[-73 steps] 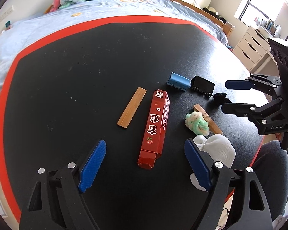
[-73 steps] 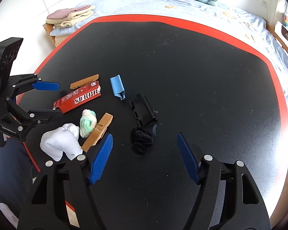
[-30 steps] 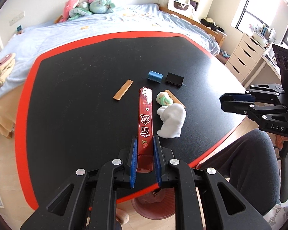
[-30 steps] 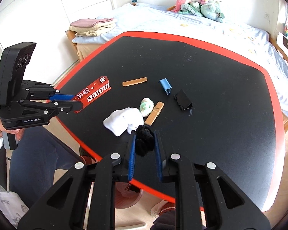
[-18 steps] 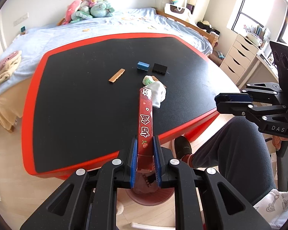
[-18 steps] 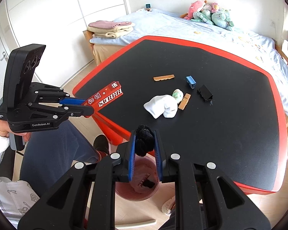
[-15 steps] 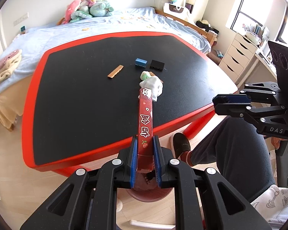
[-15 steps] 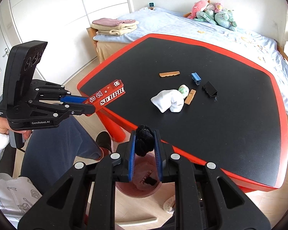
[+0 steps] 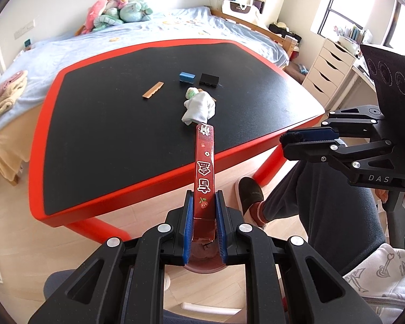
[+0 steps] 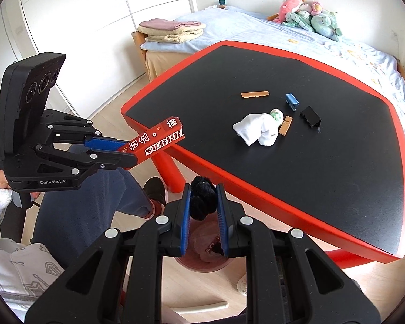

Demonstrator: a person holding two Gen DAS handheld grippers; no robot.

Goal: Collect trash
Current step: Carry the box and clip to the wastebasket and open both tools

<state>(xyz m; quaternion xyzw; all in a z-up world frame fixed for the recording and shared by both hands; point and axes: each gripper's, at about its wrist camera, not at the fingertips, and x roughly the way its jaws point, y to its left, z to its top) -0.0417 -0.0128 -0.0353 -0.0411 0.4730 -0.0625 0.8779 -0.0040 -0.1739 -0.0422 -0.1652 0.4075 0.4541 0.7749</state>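
Right wrist view: scraps inside reddish bin [image 10: 202, 266] under claw [image 10: 202, 225].

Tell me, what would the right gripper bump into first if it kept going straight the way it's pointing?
Probably the round reddish-brown trash bin on the floor. The right gripper, jaws shut on a fuzzy black clump, points down at the bin's opening, beside the red-edged black table. How far below the bin sits is unclear.
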